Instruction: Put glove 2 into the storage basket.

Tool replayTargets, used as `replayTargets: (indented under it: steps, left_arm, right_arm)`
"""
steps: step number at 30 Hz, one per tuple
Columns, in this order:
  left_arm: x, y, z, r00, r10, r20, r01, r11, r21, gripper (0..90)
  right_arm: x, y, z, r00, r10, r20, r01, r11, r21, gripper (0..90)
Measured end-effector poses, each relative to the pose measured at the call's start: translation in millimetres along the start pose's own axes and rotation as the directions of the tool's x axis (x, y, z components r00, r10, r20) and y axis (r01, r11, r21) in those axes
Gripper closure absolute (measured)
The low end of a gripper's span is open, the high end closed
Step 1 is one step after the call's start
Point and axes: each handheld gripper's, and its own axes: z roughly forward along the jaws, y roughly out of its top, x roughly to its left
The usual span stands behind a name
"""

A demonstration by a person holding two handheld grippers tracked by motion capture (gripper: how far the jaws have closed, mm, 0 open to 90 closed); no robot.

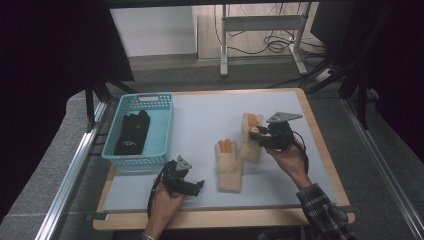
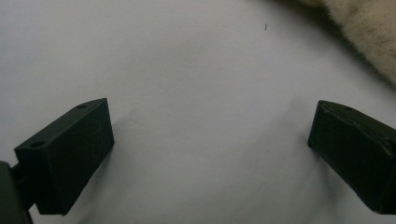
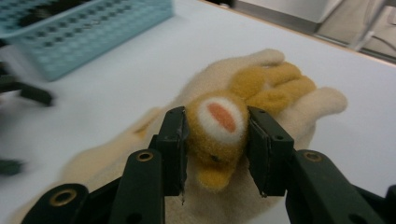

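My right gripper [image 3: 215,149] had its two black jaws clamped on one orange-tipped finger of a cream fuzzy glove [image 3: 261,93]; the pads pressed in from both sides, and the round orange-and-white fingertip bulged up between them; the rest of that glove hung and spread behind the jaws, its other orange fingers bunched just beyond. From the high view the same gripper [image 1: 260,134] sat over the right part of the white table mat [image 1: 205,120], with the gripped glove [image 1: 250,145] draped beneath it and its cuff end touching the mat; whether the glove was fully lifted I could not tell.

My left gripper [image 2: 210,149] had its jaws wide apart with nothing between them, only bare mat; a corner of cream fleece [image 2: 369,32] lay at the upper right of that view, clear of the jaws. In the high view the left gripper [image 1: 192,186] rested low near the front edge of the mat, held in the left hand [image 1: 165,202].

A second cream glove [image 1: 228,167] lay flat on the mat between the two grippers, just beside the gripped one, its orange fingertips pointing away from me; a turquoise basket [image 1: 162,135] stood at the left edge of the table, well apart from the gloves, with a black glove [image 1: 132,132] lying inside it; nothing stood between the right gripper and the basket except open mat.
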Motion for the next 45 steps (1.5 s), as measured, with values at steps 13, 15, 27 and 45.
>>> replayTargets:
  steps: [13, 15, 27, 45]
  left_arm:
    - [-0.1, 0.0, 0.1, 1.0, -0.002, -0.001, 0.002, 1.0, -0.003, 0.4]
    - [-0.2, -0.1, 0.1, 1.0, -0.002, -0.001, 0.002, 1.0, -0.003, 0.4]
    - [-0.3, -0.1, 0.1, 1.0, -0.003, -0.001, 0.003, 1.0, -0.004, 0.4]
    - [-0.1, -0.1, 0.0, 1.0, -0.004, -0.001, 0.004, 1.0, -0.001, 0.2]
  right_arm:
    - [72.8, -12.2, 12.3, 0.9902, -0.058, -0.127, 0.068, 0.995, 0.078, 59.8]
    - [77.1, -16.2, 23.1, 0.9915, -0.053, -0.119, 0.064, 0.994, 0.094, 59.7]
    - [75.8, -31.7, 39.9, 0.9952, -0.039, -0.089, 0.047, 0.994, 0.094, 39.0]
    - [48.5, -76.5, 17.8, 0.9952, -0.04, -0.089, 0.055, 0.984, 0.169, 80.3]
